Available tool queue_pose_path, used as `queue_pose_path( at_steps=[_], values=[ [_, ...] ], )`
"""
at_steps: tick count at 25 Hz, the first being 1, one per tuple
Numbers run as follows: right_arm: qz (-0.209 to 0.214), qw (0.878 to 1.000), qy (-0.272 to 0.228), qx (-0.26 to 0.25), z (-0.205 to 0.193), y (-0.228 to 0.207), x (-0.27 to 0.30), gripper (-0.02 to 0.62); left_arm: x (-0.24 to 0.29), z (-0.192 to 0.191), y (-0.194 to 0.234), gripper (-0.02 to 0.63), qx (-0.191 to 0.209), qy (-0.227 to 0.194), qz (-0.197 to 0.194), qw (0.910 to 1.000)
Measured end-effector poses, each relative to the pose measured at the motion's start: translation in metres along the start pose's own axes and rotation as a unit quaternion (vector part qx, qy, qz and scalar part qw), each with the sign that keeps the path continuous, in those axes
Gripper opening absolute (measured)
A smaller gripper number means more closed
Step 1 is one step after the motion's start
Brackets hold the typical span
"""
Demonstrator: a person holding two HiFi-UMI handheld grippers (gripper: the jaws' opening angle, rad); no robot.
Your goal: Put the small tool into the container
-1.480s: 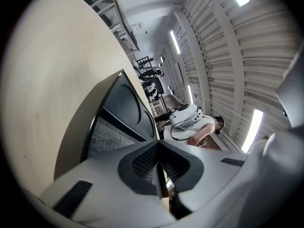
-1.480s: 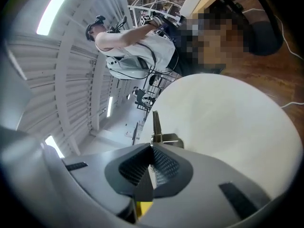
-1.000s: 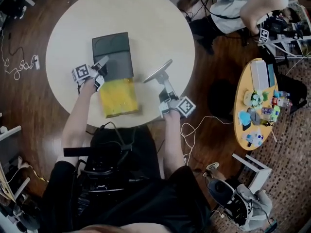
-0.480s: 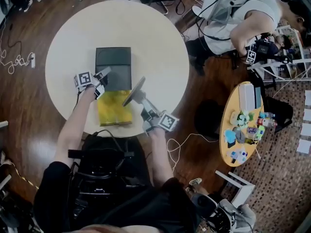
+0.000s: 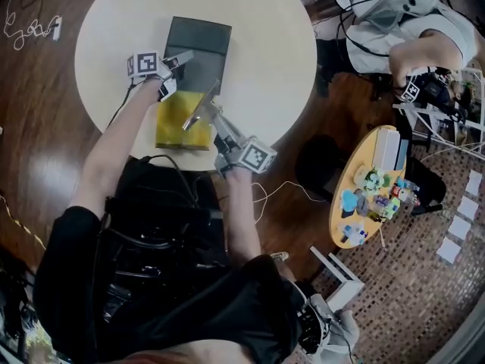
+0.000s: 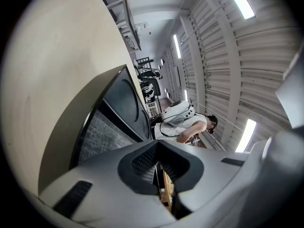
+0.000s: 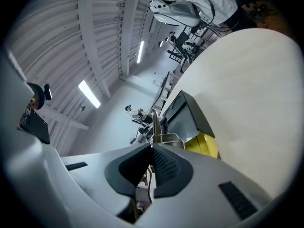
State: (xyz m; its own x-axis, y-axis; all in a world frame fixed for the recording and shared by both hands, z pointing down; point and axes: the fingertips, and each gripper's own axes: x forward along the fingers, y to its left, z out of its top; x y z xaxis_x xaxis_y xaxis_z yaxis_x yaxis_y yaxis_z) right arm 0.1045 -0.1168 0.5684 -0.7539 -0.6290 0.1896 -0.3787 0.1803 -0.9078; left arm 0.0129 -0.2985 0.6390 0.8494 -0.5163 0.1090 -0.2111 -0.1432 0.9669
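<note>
Now the right gripper (image 5: 217, 123) pinches the metal tool (image 5: 200, 111) over the yellow container (image 5: 176, 126) at upper left. The left gripper (image 5: 180, 59) is closed on its dark lid (image 5: 203, 45), and a cluttered side table (image 5: 335, 226) stands at right.

A round cream bench (image 5: 258, 21) stands on a dark wood floor (image 5: 45, 165) at the upper left. A smaller yellow bench (image 5: 367, 161) sits at right, beside mosaic tiling (image 5: 424, 294).

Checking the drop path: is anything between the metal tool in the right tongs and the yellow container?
Nothing visible does. The dark lid is held open by the left tongs, and the metal tool in the right tongs hangs over the open yellow container.
</note>
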Motion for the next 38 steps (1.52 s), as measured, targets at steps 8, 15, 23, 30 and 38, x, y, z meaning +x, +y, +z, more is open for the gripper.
queue_pose_path(
  at_steps=[8,15,23,30,38],
  values=[
    [-0.028,0.995,0.093,-0.031,-0.050,-0.007,0.019,-0.003,-0.001,-0.001,-0.003,-0.011,0.002,0.001,-0.001,1.0000],
    [-0.050,0.989,0.139,-0.025,-0.074,-0.024,0.028,-0.003,-0.001,-0.001,-0.005,-0.011,-0.002,0.001,-0.003,1.0000],
    [-0.099,0.974,0.201,0.036,-0.107,-0.059,0.037,-0.003,0.003,-0.006,-0.002,-0.009,-0.017,-0.002,-0.011,0.9998],
    [-0.106,0.970,0.214,0.045,-0.115,-0.072,0.054,-0.003,-0.001,-0.005,-0.003,-0.009,-0.016,-0.004,-0.012,0.9998],
    [-0.094,0.970,0.218,0.047,-0.117,-0.077,0.082,0.003,0.000,-0.002,-0.001,-0.009,-0.016,-0.006,-0.011,0.9998]
  ],
)
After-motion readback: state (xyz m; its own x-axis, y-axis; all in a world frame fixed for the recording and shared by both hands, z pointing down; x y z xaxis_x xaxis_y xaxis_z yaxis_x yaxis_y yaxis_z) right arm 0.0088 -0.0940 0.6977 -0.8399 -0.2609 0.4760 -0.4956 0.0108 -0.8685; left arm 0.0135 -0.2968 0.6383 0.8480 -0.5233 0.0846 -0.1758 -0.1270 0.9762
